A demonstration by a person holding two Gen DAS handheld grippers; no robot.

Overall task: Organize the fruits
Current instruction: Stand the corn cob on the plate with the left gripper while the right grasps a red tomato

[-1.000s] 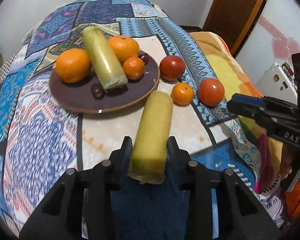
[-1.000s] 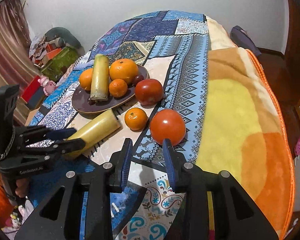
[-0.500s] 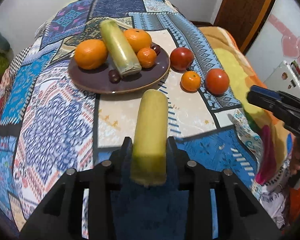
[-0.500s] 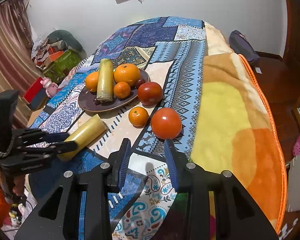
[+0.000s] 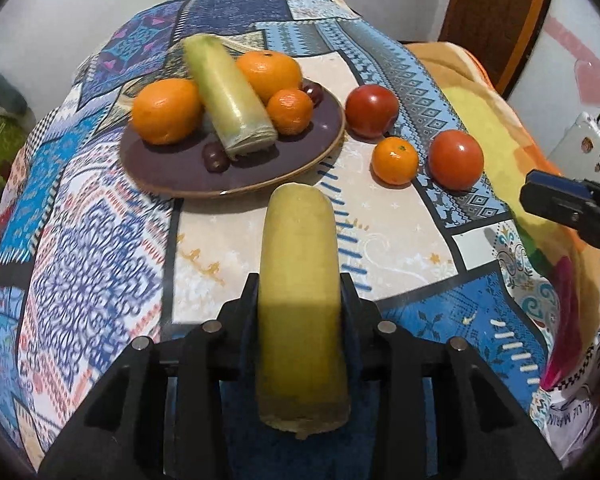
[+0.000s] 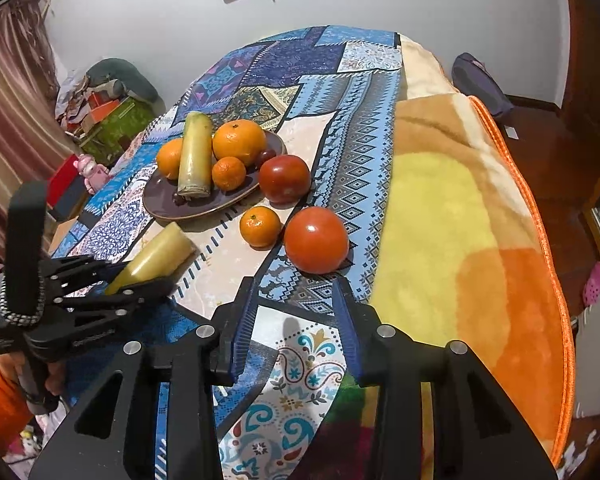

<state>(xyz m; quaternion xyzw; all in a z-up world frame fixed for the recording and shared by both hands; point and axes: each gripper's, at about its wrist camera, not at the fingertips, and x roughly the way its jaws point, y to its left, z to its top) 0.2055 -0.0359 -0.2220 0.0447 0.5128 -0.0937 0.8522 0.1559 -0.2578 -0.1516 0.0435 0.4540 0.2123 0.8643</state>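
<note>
Left wrist view: the plate (image 5: 300, 168) carries two oranges, a mandarin and a stalk (image 5: 230, 98). Left tongs (image 5: 300, 300) clamp a yellow stalk (image 5: 300, 280) above the bed (image 5: 100, 240), near the plate. Two tomatoes (image 6: 316, 240) and a mandarin (image 6: 260, 226) lie right of it. Right tongs (image 6: 294, 320) gape, holding nothing.

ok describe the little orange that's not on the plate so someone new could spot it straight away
Find the dark plate of fruit on the patterned cloth. Just off its rim, three round fruits lie on the cloth. The small orange is the nearer middle one, between two red tomatoes, smaller than either and the only orange-coloured one off the plate.
</note>
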